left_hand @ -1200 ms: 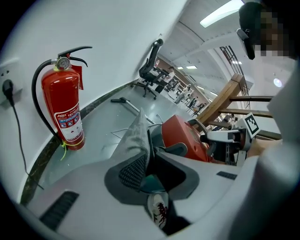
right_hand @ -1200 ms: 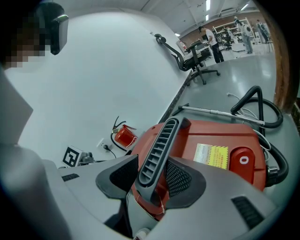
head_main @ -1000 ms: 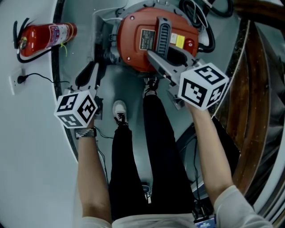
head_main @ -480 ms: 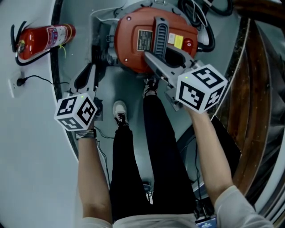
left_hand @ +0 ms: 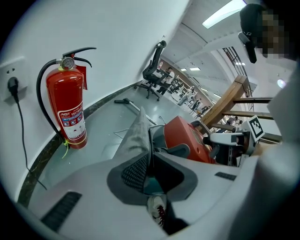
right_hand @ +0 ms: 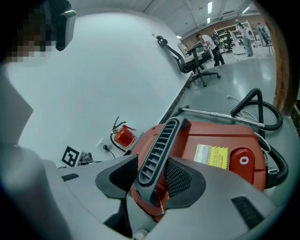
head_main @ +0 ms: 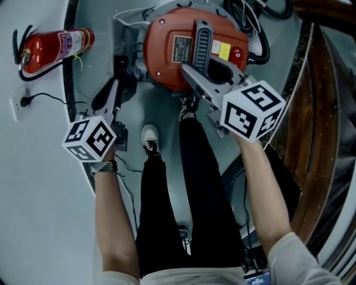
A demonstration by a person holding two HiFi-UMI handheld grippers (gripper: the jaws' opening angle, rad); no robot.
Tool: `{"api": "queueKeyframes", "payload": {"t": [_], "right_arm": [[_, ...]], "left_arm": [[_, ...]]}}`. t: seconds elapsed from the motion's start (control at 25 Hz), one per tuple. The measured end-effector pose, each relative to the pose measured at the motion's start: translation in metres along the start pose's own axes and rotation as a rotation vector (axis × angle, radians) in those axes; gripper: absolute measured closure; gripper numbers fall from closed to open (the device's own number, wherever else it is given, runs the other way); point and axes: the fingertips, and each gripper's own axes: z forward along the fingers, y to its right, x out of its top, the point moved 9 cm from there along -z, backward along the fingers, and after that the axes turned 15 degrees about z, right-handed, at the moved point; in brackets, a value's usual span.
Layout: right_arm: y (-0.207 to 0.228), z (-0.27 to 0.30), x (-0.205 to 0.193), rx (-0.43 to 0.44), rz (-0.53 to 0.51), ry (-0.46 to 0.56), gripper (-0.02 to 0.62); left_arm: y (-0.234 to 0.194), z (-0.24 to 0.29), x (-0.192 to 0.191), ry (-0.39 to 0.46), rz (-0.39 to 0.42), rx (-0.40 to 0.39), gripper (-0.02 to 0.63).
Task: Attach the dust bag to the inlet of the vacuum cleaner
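Dust bag [left_hand: 136,132] clearest from left gripper [left_hand: 148,141]

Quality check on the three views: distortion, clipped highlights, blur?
Head view: dim, bluish cast, no motion blur, and the vacuum cleaner has crisp edges. Left gripper view: heavy fisheye, black vignette in the corners, ceiling light blown out, fire extinguisher sharp. Right gripper view: same fisheye, the wall bows, lighting is even, and the vacuum handle is in focus.

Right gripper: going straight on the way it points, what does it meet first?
The vacuum cleaner's grey handle, held in the right gripper; past that, probably the red housing just beneath.
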Motion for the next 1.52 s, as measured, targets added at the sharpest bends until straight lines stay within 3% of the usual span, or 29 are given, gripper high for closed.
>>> {"api": "queueKeyframes", "payload": {"t": [0.36, 1.52], "right_arm": [[0.000, 0.001, -0.001, -0.003, -0.008, -0.008, 0.414], [-0.001, 0.002, -0.001, -0.014, -0.018, -0.013, 0.413]], "left_arm": [[0.000, 0.000, 0.002, -0.008, -0.012, -0.010, 0.571], [0.011, 0.006, 0.006, -0.050, 0.060, -0.069, 0.569]]}}
